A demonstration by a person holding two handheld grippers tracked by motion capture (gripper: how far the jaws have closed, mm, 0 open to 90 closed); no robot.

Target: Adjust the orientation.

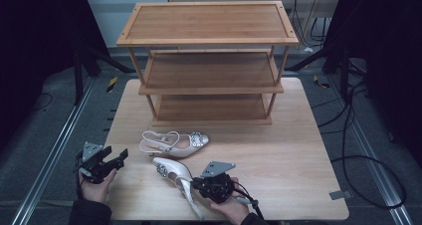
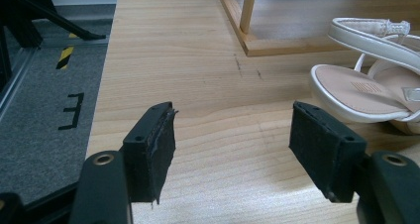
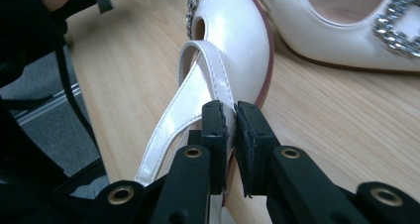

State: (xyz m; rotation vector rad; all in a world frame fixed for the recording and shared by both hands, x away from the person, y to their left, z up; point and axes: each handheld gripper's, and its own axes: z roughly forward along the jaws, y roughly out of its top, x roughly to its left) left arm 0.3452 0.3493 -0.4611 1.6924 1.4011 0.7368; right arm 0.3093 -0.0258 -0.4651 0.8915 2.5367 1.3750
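Note:
Two white slingback shoes with jewelled buckles lie on the wooden table (image 1: 298, 150). The far shoe (image 1: 175, 142) points right, in front of the rack. The near shoe (image 1: 171, 169) lies on its side, with its toe to the upper left. My right gripper (image 1: 193, 184) is shut on that shoe's heel strap (image 3: 208, 70); its pads (image 3: 214, 120) pinch the thin band where it joins the shoe (image 3: 233, 30). My left gripper (image 1: 121, 156) is at the table's left edge, open and holding nothing (image 2: 233, 135). The far shoe's heel end (image 2: 356, 90) lies just beyond its right jaw.
A three-shelf wooden rack (image 1: 209, 23) stands at the back of the table with bare shelves; its base rail (image 2: 277, 45) is close behind the far shoe (image 3: 337, 30). Grey floor with cables (image 1: 368, 160) and metal rails surrounds the table.

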